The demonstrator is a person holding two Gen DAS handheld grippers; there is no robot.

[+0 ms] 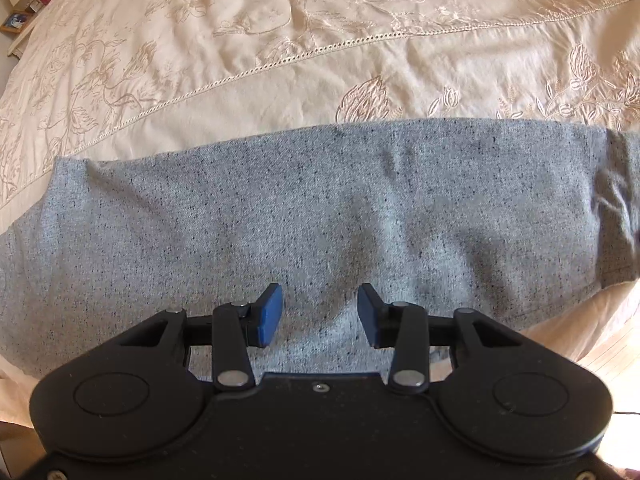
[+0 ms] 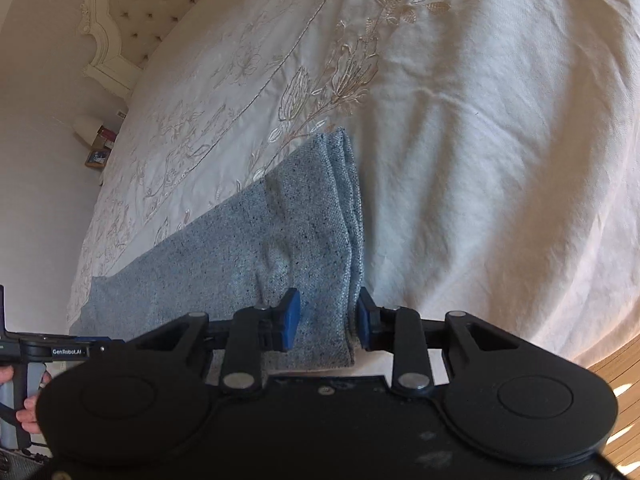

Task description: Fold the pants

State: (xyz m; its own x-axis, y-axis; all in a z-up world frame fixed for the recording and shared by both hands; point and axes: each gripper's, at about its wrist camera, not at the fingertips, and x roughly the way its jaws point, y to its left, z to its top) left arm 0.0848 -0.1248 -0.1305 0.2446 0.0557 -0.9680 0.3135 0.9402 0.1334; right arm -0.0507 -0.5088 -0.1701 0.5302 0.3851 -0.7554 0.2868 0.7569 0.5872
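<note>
Grey speckled pants (image 1: 304, 216) lie flat and lengthwise on the cream bedspread (image 1: 280, 40), folded leg on leg. My left gripper (image 1: 320, 312) is open and empty, just above the near part of the pants. In the right wrist view the pants (image 2: 248, 248) run from lower left to the layered hem end (image 2: 348, 184). My right gripper (image 2: 328, 318) is open, its blue pads (image 2: 291, 318) on either side of the near corner at that end. I cannot tell if they touch the cloth.
The embroidered bedspread (image 2: 480, 120) spreads beyond the pants. A padded headboard (image 2: 132, 8) and a bedside shelf (image 2: 98, 148) with small items stand at far left. Wooden floor (image 2: 616, 380) shows past the bed's near edge. The left gripper's handle and a hand (image 2: 24, 384) are at lower left.
</note>
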